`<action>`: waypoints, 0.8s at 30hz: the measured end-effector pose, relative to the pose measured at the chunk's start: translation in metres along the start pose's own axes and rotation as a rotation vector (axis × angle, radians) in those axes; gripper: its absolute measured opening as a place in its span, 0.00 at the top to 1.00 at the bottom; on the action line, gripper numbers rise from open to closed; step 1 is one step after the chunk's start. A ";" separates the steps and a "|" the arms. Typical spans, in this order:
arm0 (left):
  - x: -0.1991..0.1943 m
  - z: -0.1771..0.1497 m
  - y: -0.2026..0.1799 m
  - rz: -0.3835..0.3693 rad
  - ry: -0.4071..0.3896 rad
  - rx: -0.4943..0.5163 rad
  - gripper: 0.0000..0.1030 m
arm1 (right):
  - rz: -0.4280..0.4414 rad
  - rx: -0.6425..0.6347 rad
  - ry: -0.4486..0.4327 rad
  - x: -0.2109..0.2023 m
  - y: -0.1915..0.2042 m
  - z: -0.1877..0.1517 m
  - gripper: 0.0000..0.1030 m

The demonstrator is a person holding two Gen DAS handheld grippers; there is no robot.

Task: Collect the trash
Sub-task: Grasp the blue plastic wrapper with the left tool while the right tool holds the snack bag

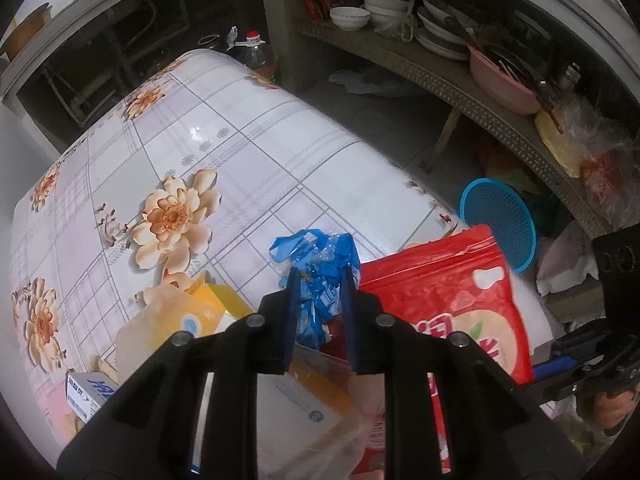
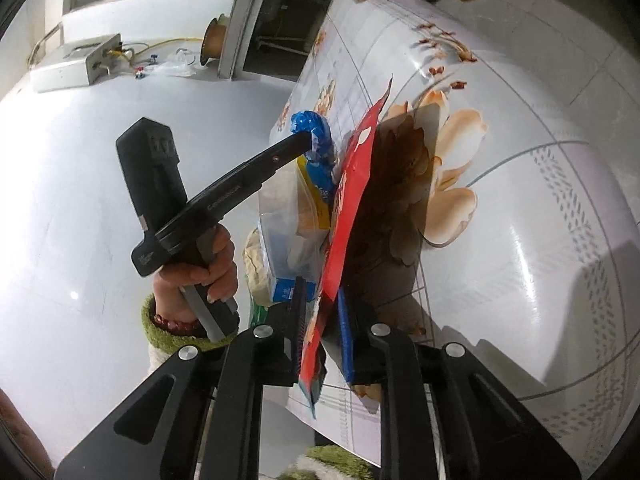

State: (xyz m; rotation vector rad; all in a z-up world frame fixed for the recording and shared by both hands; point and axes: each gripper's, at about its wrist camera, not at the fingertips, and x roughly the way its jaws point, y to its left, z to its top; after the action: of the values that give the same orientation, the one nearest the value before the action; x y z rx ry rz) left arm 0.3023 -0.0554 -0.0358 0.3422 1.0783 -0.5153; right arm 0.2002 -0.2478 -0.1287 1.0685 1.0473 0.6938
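**Both grippers clamped on trash at the table edge**

Blue crumpled plastic wrapper [image 1: 316, 268]: pinched between the narrow-set fingers of the left gripper [image 1: 319, 276], pads pressing on it from both sides. The wrapper's loose end sticks out beyond the fingertips. In the right wrist view the same wrapper [image 2: 314, 132] shows at the tip of the left gripper [image 2: 306, 140], held above the other trash.

Red snack pouch [image 1: 452, 300]: stands on edge just to the right of the wrapper, over the table edge. From the right wrist view the pouch [image 2: 348, 216] runs edge-on away from the camera, its near end caught between the blue pads of the right gripper [image 2: 324, 312]; jaws nearly closed, gripping it.

Clear plastic bag [image 2: 280, 216]: beside the pouch on its left, holding a yellow packet [image 1: 208, 304] and a small blue-and-white box [image 2: 286, 290]. Whether the bag touches the pouch I cannot tell. Another blue-and-white box [image 1: 90, 394] lies at the lower left of the left wrist view.

Surroundings: table [image 1: 248, 160] covered in a floral, grid-patterned cloth. A hand [image 2: 200, 272] with a green cuff and a bead bracelet grips the left gripper's handle. Beyond the table: a blue plastic basket [image 1: 500, 220] on the floor, a shelf with stacked bowls [image 1: 384, 0] and a pink basin [image 1: 500, 80].
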 end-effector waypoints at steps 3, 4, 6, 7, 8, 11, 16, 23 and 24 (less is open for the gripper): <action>0.000 0.000 -0.002 -0.001 -0.001 0.005 0.83 | -0.001 0.004 0.002 0.004 0.000 0.001 0.78; 0.000 -0.001 -0.003 -0.001 -0.001 0.007 0.83 | -0.006 0.003 0.001 0.005 0.000 0.001 0.71; 0.002 0.000 -0.004 -0.002 0.002 0.007 0.83 | -0.020 0.009 -0.004 0.008 0.001 0.002 0.60; 0.002 0.000 -0.004 -0.003 0.003 0.006 0.83 | -0.027 0.011 -0.006 0.010 0.002 0.003 0.58; 0.003 0.000 -0.004 -0.003 0.004 0.006 0.83 | -0.030 0.010 -0.004 0.013 0.002 0.003 0.58; 0.004 -0.001 -0.004 -0.003 0.003 0.005 0.83 | -0.039 0.001 0.002 0.019 0.003 0.003 0.58; 0.005 -0.001 -0.004 -0.004 0.002 0.005 0.83 | -0.013 -0.021 0.001 0.027 0.010 0.002 0.65; 0.004 -0.002 -0.002 -0.004 -0.007 -0.001 0.83 | -0.066 -0.047 -0.024 0.032 0.014 0.000 0.87; 0.002 -0.001 -0.002 -0.004 -0.012 -0.004 0.83 | -0.071 -0.049 -0.030 0.031 0.014 0.000 0.89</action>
State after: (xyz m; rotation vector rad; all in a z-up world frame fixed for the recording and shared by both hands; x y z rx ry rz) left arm 0.3012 -0.0566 -0.0386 0.3329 1.0684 -0.5183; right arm 0.2117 -0.2162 -0.1266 0.9918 1.0322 0.6412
